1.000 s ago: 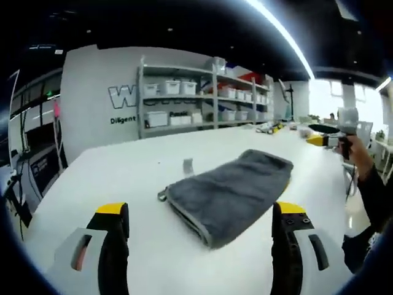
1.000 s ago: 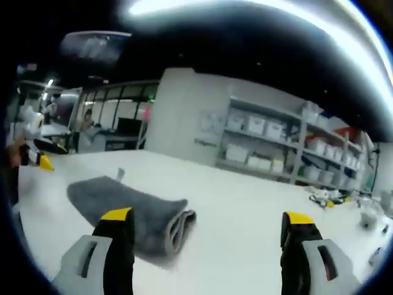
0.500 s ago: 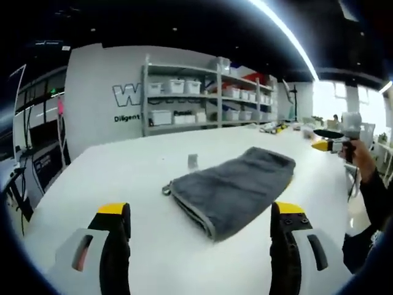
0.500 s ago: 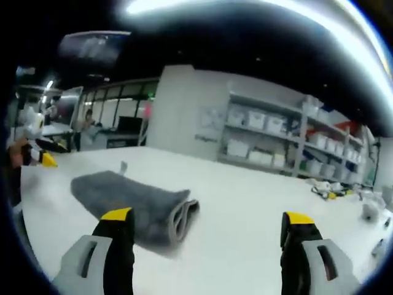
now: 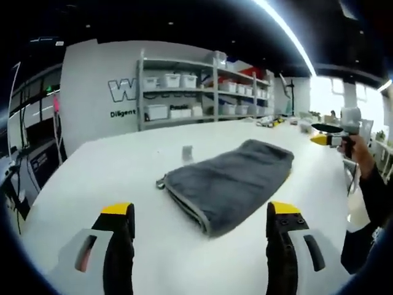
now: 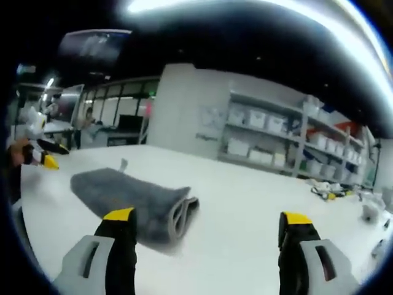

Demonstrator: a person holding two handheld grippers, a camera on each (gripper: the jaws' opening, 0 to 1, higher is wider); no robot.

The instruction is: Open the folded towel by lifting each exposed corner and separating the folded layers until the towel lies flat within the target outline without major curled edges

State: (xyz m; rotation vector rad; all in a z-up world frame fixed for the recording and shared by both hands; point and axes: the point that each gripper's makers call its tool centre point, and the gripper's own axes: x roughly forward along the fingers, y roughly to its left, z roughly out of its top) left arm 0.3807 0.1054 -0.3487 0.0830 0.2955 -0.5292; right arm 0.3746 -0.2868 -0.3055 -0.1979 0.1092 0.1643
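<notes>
On the white table (image 5: 80,178), the grey towel (image 5: 230,181) lies folded, well in from every edge, with bare tabletop all around it. Its doubled layers show as a rolled fold at one end in the right gripper view, where the towel (image 6: 132,200) sits beside that gripper's left jaw. A small loop tag sticks out at the towel's near corner in the left gripper view, and a small upright tab (image 5: 186,152) stands on the table just beyond it.

The left gripper (image 5: 195,233) hangs above the table short of the towel, jaws spread wide and grasping nothing. The right gripper (image 6: 207,236) is likewise released and empty, over bare table; it (image 5: 334,136) also shows past the table's far right edge, held in a person's hand (image 5: 359,153).

Beyond the far edge, metal shelving (image 5: 202,92) against the wall carries rows of white bins (image 5: 172,80); their contents cannot be made out. Small clutter (image 6: 328,193) lies near the table's far corner, well apart from the towel.
</notes>
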